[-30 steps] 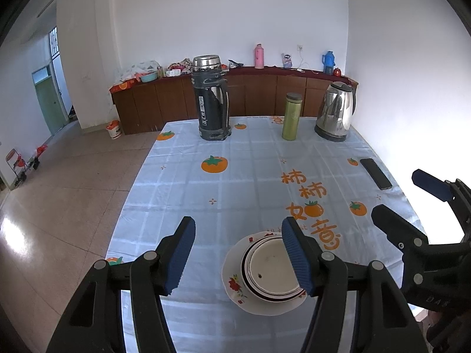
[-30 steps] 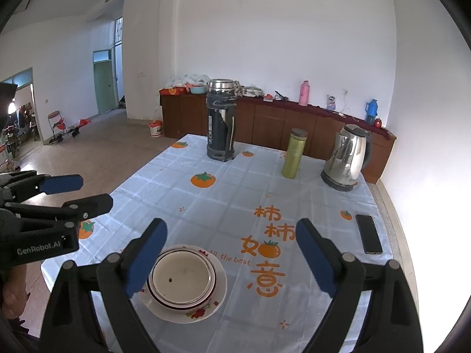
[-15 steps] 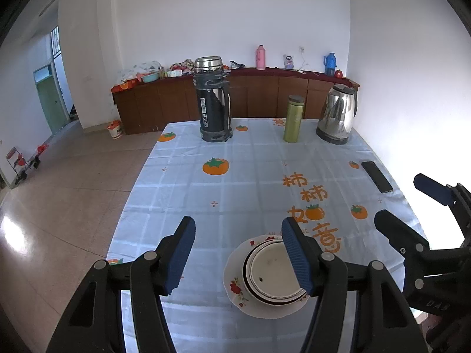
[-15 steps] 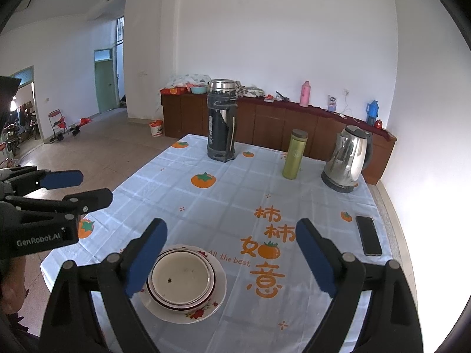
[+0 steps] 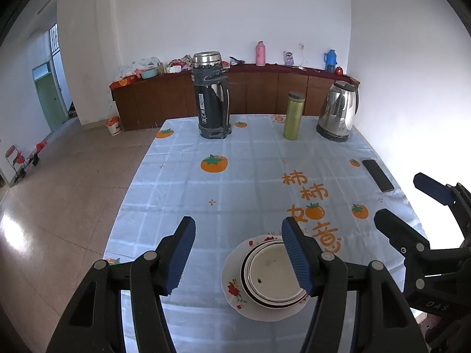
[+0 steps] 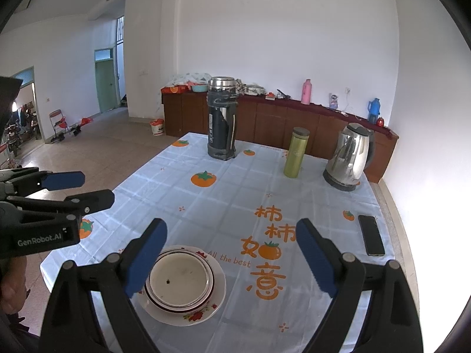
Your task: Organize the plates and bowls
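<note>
Bowl (image 5: 275, 276) sits nested in floral plate (image 5: 232, 286) — a dark speck inside.

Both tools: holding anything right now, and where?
Nothing held. Left tool and right tool stand open above the stacked bowls on the plate.

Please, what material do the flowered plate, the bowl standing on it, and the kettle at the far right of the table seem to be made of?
Plate: probably glazed ceramic or enamel; glossy white with printed red flowers.
Bowl: likely the same kind; smooth cream inside, dark red rim line, a few dark specks.
Kettle: polished steel body, judging by its mirror reflections, on a dark base that looks like plastic.
</note>
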`<move>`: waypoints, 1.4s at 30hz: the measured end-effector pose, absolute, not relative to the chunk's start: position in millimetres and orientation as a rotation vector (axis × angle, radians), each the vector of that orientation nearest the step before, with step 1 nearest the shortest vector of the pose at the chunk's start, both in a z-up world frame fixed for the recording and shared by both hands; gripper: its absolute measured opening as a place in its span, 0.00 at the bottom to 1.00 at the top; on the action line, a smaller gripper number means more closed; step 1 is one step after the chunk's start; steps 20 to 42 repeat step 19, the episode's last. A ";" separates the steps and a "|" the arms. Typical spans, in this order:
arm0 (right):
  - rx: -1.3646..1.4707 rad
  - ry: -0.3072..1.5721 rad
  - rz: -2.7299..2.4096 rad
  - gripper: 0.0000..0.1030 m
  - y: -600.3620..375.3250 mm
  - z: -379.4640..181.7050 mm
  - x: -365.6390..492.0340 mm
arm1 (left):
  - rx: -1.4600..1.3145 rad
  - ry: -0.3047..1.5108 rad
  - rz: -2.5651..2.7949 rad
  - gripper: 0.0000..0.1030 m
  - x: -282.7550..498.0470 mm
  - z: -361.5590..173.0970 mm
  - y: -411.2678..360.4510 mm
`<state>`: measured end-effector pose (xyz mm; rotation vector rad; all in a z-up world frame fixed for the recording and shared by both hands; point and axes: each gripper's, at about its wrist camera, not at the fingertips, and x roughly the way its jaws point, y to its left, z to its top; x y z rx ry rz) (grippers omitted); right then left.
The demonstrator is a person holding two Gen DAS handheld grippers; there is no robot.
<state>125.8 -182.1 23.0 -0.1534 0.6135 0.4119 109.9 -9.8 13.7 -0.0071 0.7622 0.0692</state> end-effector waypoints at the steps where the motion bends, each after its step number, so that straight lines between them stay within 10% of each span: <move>1: -0.153 0.613 0.411 0.88 -181.7 23.6 126.2 | -0.008 0.764 0.069 0.62 111.3 13.0 -9.9; 42: -0.151 0.649 0.407 0.88 -183.5 8.6 143.3 | -0.035 0.768 0.053 0.71 128.1 -0.9 -10.3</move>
